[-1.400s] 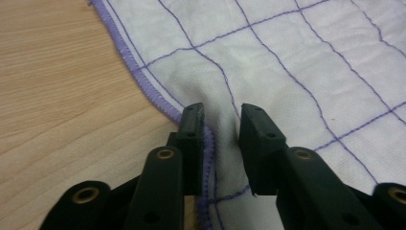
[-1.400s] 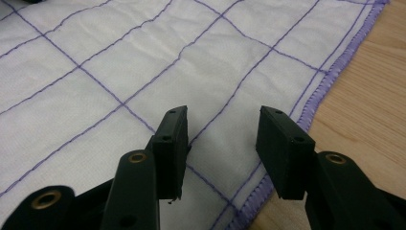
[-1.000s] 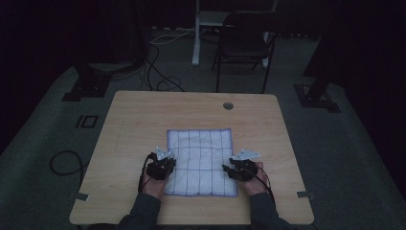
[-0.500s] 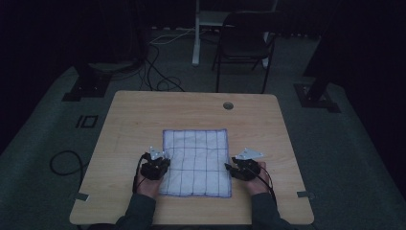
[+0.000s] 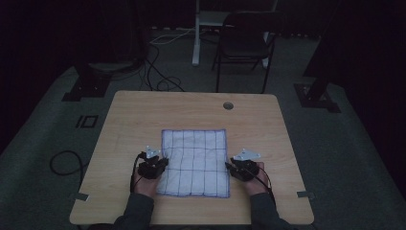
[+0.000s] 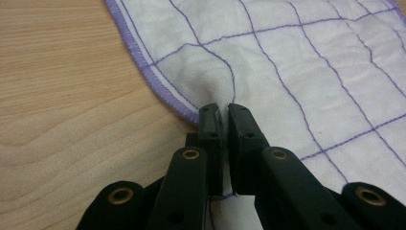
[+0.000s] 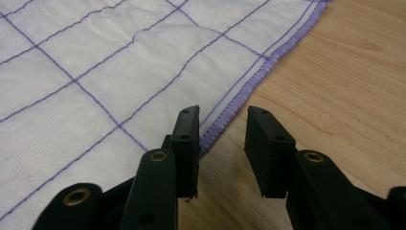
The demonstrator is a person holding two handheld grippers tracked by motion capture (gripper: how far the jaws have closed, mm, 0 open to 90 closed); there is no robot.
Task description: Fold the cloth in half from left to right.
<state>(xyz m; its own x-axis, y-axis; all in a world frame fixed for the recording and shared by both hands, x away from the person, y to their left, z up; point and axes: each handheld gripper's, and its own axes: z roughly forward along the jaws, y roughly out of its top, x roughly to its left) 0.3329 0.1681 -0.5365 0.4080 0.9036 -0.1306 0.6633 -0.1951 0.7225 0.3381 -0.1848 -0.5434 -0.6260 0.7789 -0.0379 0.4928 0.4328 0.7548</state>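
The white quilted cloth with purple grid stitching lies flat on the pale wooden worktop. The left claw pinches its left hem; the right claw, jaws just closing yet apart, straddles its right hem

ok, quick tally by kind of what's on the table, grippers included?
Cloth, white with a purple grid: 1
Grippers: 2, the left gripper pinching the cloth's edge, the right gripper with jaws apart over the opposite edge, just been closing
Total: 3
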